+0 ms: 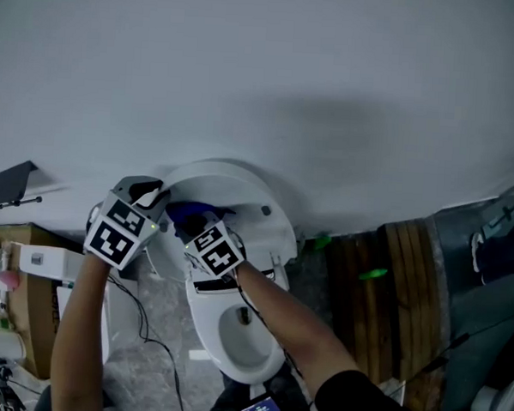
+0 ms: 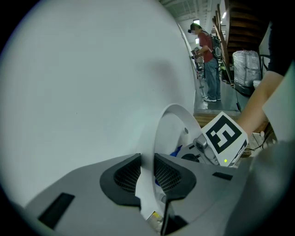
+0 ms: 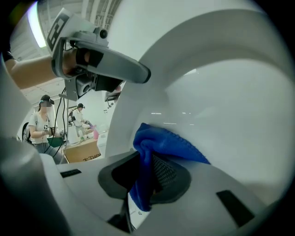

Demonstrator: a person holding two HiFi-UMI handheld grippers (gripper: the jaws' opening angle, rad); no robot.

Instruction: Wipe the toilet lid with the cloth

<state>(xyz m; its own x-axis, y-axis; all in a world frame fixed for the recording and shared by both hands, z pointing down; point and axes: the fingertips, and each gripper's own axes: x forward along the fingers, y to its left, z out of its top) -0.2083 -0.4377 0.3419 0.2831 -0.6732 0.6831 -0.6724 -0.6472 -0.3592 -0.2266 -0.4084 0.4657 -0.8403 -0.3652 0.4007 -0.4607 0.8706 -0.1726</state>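
- Nearest the lens in the right gripper view, the right gripper (image 3: 147, 175) has its jaws closed on a fold of the blue cloth (image 3: 161, 143). The pads pinch the fabric, and a bunched end stands out beyond the tips.
- That bunched end faces the inner surface of the toilet lid (image 3: 221, 106), against it or just short of it; contact cannot be confirmed. Held this way, the cloth would meet the lid before the jaws do.
- The left gripper (image 2: 147, 177) is clamped on the lid's thin white rim, which runs up between its two pads. Judged purpose: to steady the raised lid so it does not swing under wiping pressure.
- In the head view the lid stands raised toward the wall (image 1: 247, 71), above the open bowl (image 1: 237, 332). The left gripper is at the lid's left edge and the right gripper is in front of the inner face.
- Judgement: the step in hand is wiping the inner face. No marks or wet streaks show, so the share already covered cannot be told.
- Risk noted: only a narrow fold of cloth is gripped, and a firm stroke could drag it loose.
- A cardboard box (image 1: 29, 300) on the left and wooden planks (image 1: 404, 277) on the right stand well apart from the work.
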